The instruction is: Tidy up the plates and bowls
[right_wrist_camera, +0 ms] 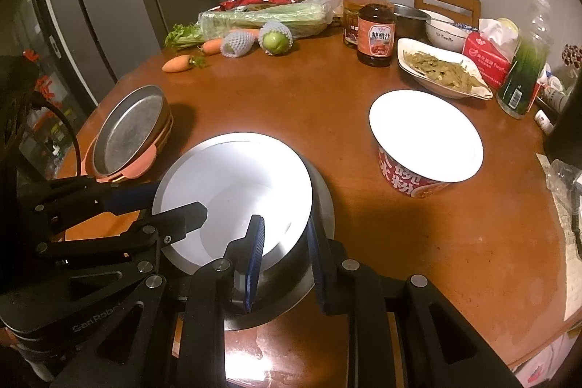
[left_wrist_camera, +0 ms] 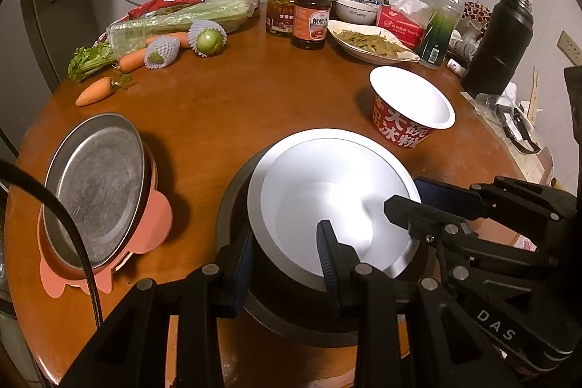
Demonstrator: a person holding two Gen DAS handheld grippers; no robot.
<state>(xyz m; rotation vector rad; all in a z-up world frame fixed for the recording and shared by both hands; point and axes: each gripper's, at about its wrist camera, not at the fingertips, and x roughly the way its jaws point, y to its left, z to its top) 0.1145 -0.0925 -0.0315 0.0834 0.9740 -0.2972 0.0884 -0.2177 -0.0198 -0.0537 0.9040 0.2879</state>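
The round brown wooden worktop point(left_wrist_camera: 232, 104) fills the middle of both views. In the upper left of the left wrist view lie two orange carrots point(left_wrist_camera: 95, 91), a bunch of green celery in a clear plastic bag point(left_wrist_camera: 171, 24) and a green round fruit in a white foam net point(left_wrist_camera: 208, 39). Behind the celery there is a red snack bag point(left_wrist_camera: 163, 4). In the upper middle stands a dark sauce bottle with an orange label point(left_wrist_camera: 311, 13), just beside a jar with an orange lid point(left_wrist_camera: 279, 10). In the upper right are a red tissue box point(left_wrist_camera: 400, 22), a clear plastic bottle with a green label point(left_wrist_camera: 442, 24) and a tall black flask point(left_wrist_camera: 500, 42). A grey refrigerator point(right_wrist_camera: 105, 6) stands in the upper left of the right wrist view.
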